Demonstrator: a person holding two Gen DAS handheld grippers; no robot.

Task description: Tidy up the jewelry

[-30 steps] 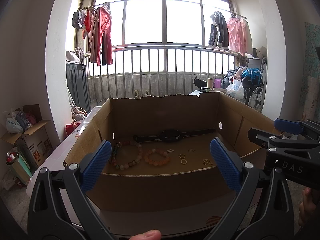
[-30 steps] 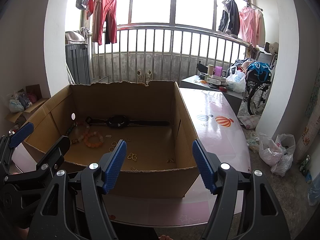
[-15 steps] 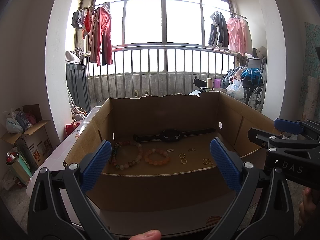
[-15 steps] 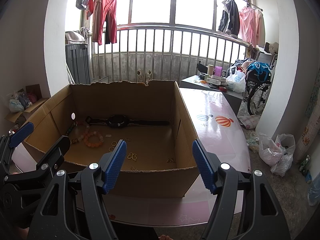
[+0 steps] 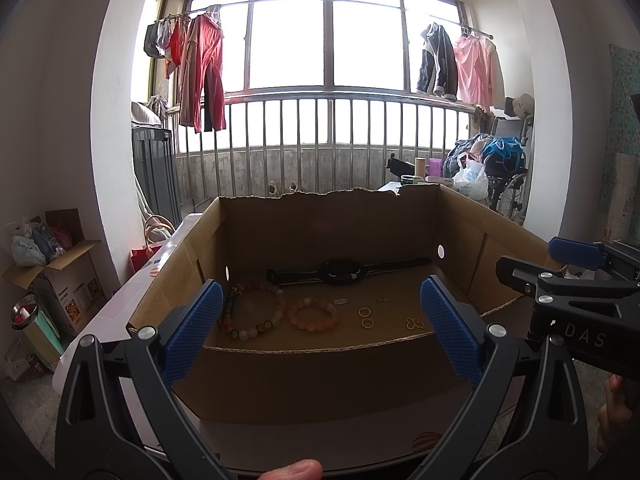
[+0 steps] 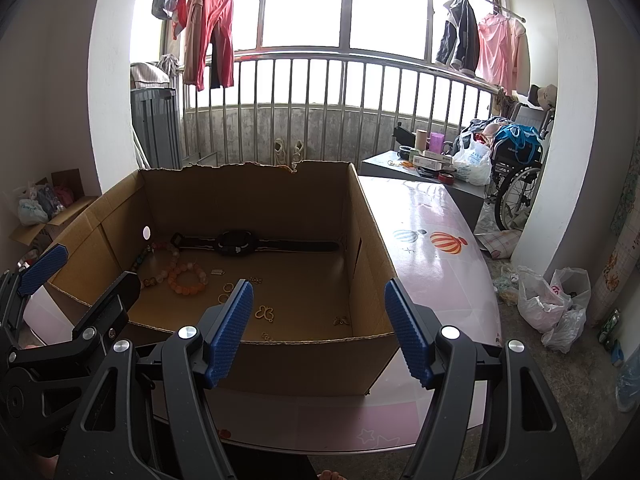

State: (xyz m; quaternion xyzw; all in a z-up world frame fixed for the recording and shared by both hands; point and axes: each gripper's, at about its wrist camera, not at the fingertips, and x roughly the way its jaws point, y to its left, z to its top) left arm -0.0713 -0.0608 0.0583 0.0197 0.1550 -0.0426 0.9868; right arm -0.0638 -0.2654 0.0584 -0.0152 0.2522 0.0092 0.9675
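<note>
Left gripper point(image 5: 322, 330): jaws wide apart, nothing between the blue pads, held short of the near wall of the cardboard box point(image 5: 320, 372). Right gripper point(image 6: 320, 330): jaws likewise spread and empty, poised over the box's near right corner. Neither touches the box.

Box contents, all on the floor: a black watch point(image 5: 344, 271) laid flat along the back wall; a mixed bead bracelet point(image 5: 250, 314) at the left; an orange bead bracelet point(image 5: 314, 314) just beside it; two small gold rings point(image 5: 366, 317) near centre; a gold butterfly charm point(image 6: 265, 313) nearer the front.

The box stands on a pink table point(image 6: 436, 256).
</note>
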